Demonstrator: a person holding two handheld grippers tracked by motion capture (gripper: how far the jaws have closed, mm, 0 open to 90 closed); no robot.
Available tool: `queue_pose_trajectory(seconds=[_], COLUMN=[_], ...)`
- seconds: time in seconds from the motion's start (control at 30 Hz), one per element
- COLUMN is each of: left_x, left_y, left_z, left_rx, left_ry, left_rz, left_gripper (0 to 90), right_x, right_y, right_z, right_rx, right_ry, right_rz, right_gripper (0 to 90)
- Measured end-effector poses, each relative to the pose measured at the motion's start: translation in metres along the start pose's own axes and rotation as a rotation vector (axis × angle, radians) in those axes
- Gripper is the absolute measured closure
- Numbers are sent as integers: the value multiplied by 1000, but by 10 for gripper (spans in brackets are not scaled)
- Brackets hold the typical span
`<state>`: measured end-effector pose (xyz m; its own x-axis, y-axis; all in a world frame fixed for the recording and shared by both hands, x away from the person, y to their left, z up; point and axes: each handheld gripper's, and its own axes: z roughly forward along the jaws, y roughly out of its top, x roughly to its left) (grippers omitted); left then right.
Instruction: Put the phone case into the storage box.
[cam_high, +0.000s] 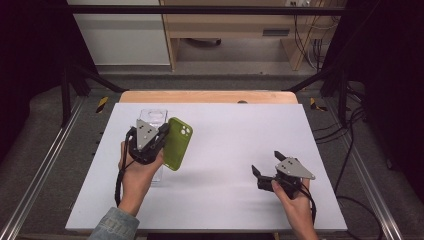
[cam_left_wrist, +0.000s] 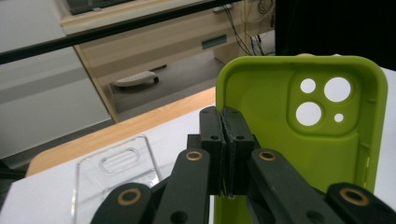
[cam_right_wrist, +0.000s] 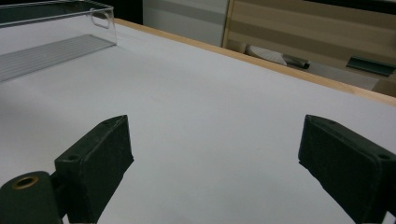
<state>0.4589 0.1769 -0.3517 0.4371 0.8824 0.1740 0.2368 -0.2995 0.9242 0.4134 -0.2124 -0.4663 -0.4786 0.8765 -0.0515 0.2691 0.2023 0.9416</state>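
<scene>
A lime-green phone case (cam_high: 178, 142) is held up off the white table board (cam_high: 225, 150) at the left, its camera cut-outs toward the far end. My left gripper (cam_high: 163, 131) is shut on the case's left side wall; in the left gripper view the jaws pinch that wall (cam_left_wrist: 227, 135) and the case's (cam_left_wrist: 303, 121) inner face shows. A clear plastic bin (cam_high: 152, 120) lies on the board under and behind the left hand, also in the left gripper view (cam_left_wrist: 116, 172). My right gripper (cam_high: 267, 162) rests low at the right, open, with nothing between its pads (cam_right_wrist: 98, 163).
The board's wooden far edge (cam_high: 207, 96) borders the floor. Black frame bars (cam_high: 200, 10) and cables (cam_high: 345, 145) surround the table. A wooden cabinet (cam_high: 235, 25) stands beyond. In the right gripper view the clear bin's (cam_right_wrist: 56, 32) corner is at upper left.
</scene>
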Motion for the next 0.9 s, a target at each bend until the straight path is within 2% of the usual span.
queue_pose_trajectory(seconds=[0.3,0.43,0.57,0.9], left_x=[17,27,36,61], left_y=[10,14,16,13], left_z=[2,4,7,14], left_rx=[-26,-42,-49,-57], left_ry=[36,58,89,140], left_rz=[-22,-41,-46,-107], left_gripper=[878,878,878,878], right_x=[-12,-16,-15,-14], right_y=[-14,-16,-17,-20], right_z=[-15,-20,-21,-21], right_rx=[-24,-56,-90,-97], right_ry=[-31,-49,-51,-53], right_rz=[-1,17,17,-3], right_gripper=[56,49,40,51])
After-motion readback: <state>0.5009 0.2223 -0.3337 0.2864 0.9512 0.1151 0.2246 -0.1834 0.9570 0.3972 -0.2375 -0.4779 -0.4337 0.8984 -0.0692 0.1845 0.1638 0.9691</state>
